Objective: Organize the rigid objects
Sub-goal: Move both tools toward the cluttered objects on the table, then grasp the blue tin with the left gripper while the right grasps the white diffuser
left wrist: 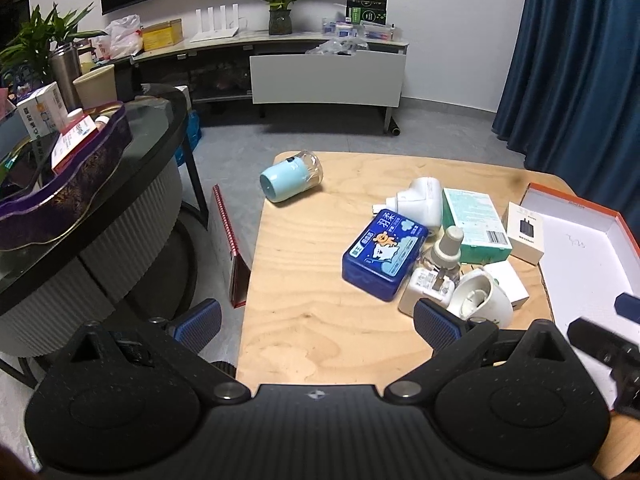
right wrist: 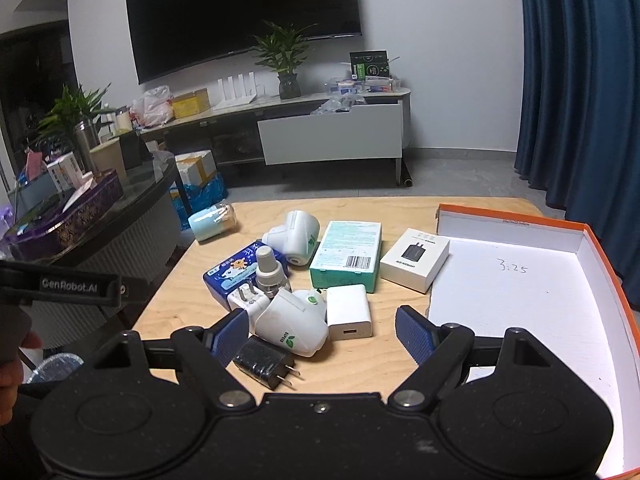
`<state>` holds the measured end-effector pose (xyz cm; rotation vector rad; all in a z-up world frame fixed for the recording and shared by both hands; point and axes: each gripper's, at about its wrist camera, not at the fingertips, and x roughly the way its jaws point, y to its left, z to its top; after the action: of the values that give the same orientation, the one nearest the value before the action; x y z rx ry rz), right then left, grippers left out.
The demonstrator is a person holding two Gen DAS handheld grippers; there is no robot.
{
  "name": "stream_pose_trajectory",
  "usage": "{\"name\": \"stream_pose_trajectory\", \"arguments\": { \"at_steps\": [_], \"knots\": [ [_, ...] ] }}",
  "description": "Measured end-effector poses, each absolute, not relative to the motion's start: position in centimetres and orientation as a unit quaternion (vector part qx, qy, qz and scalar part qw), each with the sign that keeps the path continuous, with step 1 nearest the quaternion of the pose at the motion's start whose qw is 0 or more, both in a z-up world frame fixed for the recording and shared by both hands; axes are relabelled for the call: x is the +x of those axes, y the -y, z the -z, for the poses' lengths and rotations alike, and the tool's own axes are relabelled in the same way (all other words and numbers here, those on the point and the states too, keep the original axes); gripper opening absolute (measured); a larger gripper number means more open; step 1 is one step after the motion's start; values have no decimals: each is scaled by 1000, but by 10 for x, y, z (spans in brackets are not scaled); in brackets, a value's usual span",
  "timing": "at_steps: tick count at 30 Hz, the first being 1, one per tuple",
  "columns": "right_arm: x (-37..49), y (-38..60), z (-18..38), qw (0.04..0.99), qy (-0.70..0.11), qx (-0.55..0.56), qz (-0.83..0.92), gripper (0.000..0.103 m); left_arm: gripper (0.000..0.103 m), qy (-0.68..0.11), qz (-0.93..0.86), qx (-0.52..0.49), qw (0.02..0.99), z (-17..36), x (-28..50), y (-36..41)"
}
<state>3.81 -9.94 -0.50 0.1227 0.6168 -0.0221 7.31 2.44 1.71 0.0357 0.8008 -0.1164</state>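
A pile of small items lies on the wooden table: a blue tin, a green box, a white charger box, two white plug-in devices, a repellent bottle, a white adapter and a black plug. A light blue cup lies apart at the table's far left corner. An open orange-rimmed white box stands to the right. My left gripper is open and empty, near the table's front edge. My right gripper is open and empty, just above the nearest plug-in device.
A round glass table with a purple tray and boxes stands to the left. A red notebook leans between the two tables. A TV cabinet with a plant and clutter lines the back wall. A blue curtain hangs at right.
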Motion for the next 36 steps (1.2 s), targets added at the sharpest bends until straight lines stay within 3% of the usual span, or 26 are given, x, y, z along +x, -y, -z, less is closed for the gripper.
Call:
{"name": "stream_pose_trajectory", "arguments": {
  "at_steps": [23,36],
  "knots": [
    [66,112,28,943,-327,53,-17,95,103,-408,90,41,907,21,144,-2],
    [70,127,38,941,-334,56,-22,95,103,-448,226,42,864,52,204,3]
  ]
}}
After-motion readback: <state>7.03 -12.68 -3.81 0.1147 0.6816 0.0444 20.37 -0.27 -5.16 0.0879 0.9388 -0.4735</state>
